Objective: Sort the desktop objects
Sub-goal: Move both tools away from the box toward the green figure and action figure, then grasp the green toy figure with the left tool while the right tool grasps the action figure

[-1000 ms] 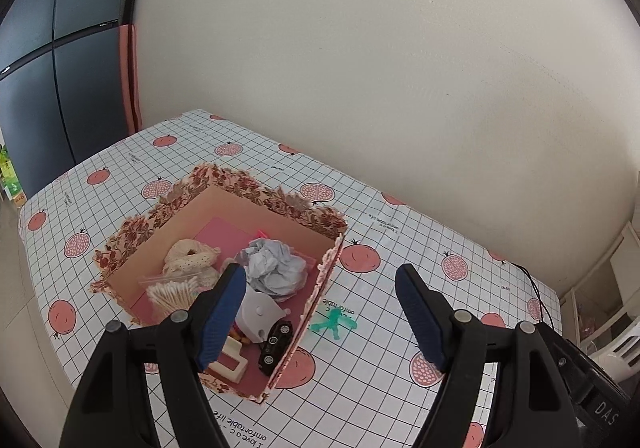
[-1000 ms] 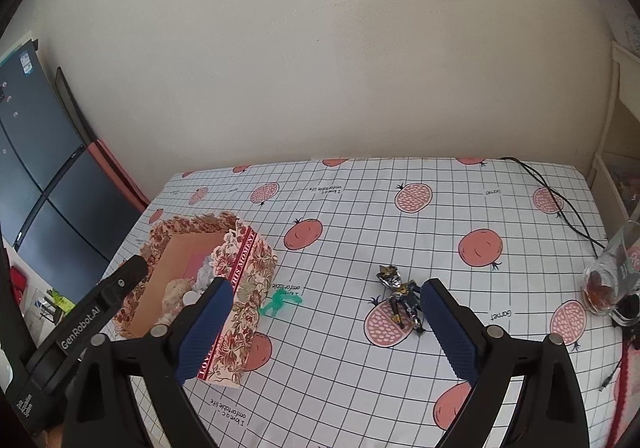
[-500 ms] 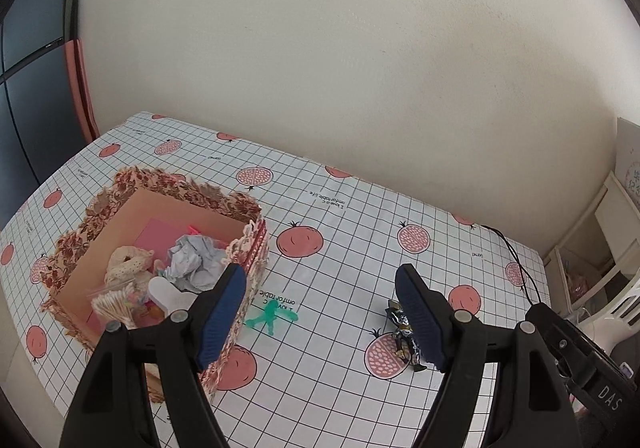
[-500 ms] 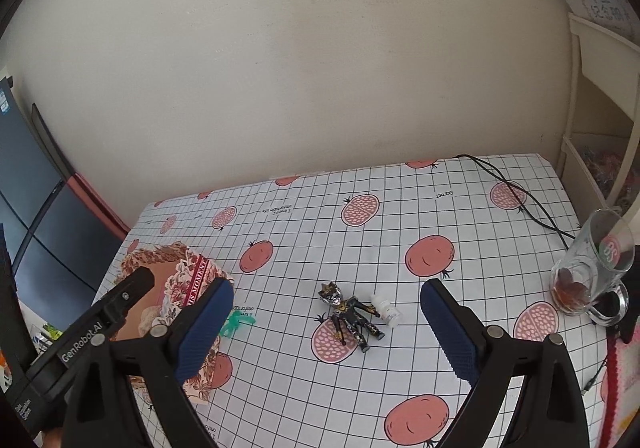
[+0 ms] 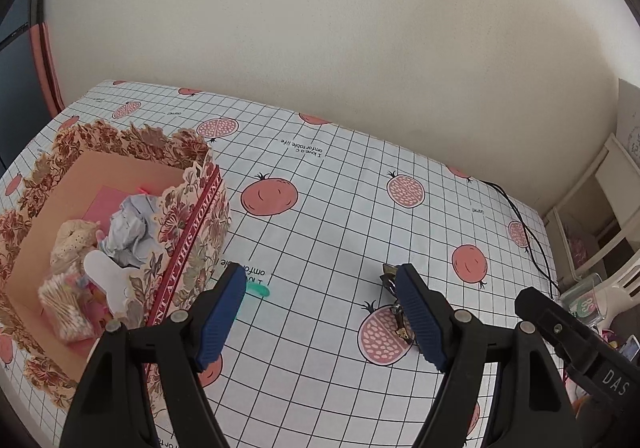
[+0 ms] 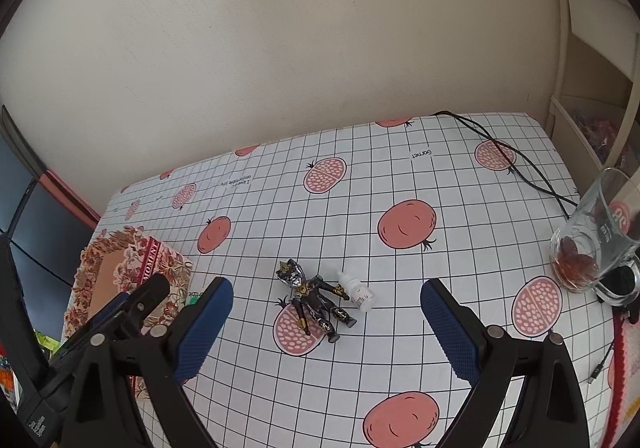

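On the checked tablecloth (image 6: 400, 175), a dark toy figure (image 6: 316, 302) lay flat on its back, a small white bottle (image 6: 358, 292) touching it at three o'clock. We judged the figure light, rigid and thin-limbed, best pinched across the torso. A floral box (image 5: 192, 215) stood at nine o'clock, a green toy (image 5: 258, 290) just beside it. Our right gripper (image 6: 326, 328) gaped wide, holding nothing; our left gripper (image 5: 320, 318) likewise. Compared with a second earlier, both had sunk closer, and the figure sat nearer centre between the right fingers.
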Tool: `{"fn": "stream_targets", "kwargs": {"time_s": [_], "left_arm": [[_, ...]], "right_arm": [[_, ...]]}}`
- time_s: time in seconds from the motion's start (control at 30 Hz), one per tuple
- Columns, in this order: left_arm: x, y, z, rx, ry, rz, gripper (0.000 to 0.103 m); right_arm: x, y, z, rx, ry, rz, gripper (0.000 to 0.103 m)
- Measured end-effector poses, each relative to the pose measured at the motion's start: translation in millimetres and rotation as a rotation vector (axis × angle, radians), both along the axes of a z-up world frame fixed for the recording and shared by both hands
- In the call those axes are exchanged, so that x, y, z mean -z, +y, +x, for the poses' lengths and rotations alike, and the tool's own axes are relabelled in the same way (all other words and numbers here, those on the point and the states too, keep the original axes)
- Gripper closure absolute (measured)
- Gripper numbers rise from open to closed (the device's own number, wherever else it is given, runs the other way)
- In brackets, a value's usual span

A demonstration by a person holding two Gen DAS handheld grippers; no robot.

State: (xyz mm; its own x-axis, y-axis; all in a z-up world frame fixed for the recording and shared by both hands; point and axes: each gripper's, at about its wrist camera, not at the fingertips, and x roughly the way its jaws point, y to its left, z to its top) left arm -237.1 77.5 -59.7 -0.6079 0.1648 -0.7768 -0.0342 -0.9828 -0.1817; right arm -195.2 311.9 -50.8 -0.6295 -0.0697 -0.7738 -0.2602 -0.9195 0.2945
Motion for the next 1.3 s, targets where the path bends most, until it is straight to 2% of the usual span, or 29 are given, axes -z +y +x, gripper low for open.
{"fn": "stream_targets", "kwargs": {"time_s": [0.3,0.53,0.6,0.73,0.87,1.03,1.17,1.3], "left_arm": [[30.8,5.2,-7.9,0.051,-0.042,-0.015,0.025],[49.8,-4.7,-15.5,0.008,-0.081,-0.038,0.025],[52.4,-6.5,-16.4,0.0,-0.083,-0.053,0.025],[56.1,-6.6,-17.5,-0.001,-0.08,-0.082,0.025],[61.6,-8.0,-21.4,-0.002,-0.097,-0.092,0.025],[66.3,-7.5,-24.4,0.011,-0.105,-0.11,0.025],[69.0,-4.7,-25.3,0.022,-0.108,-0.134,0.025],[72.0,-4.0,-26.9,0.044,-0.11,-0.141,0.025]], "right_arm": [[33.5,-8.4,-10.7,-0.013,-0.06,0.01,0.006],[52.3,-11.2,-15.7,-0.024,-0.066,-0.015,0.007],[54.7,-13.2,-17.5,-0.035,-0.058,-0.024,0.009],[59.8,-19.1,-22.1,-0.06,-0.051,-0.046,0.022],[66.7,-27.1,-27.9,-0.089,-0.054,-0.07,0.03],[75.4,-40.2,-36.5,-0.107,-0.075,-0.043,0.032],[81.8,-44.3,-42.0,-0.106,-0.09,-0.046,0.041],[85.7,-43.0,-43.8,-0.092,-0.104,-0.045,0.044]]}}
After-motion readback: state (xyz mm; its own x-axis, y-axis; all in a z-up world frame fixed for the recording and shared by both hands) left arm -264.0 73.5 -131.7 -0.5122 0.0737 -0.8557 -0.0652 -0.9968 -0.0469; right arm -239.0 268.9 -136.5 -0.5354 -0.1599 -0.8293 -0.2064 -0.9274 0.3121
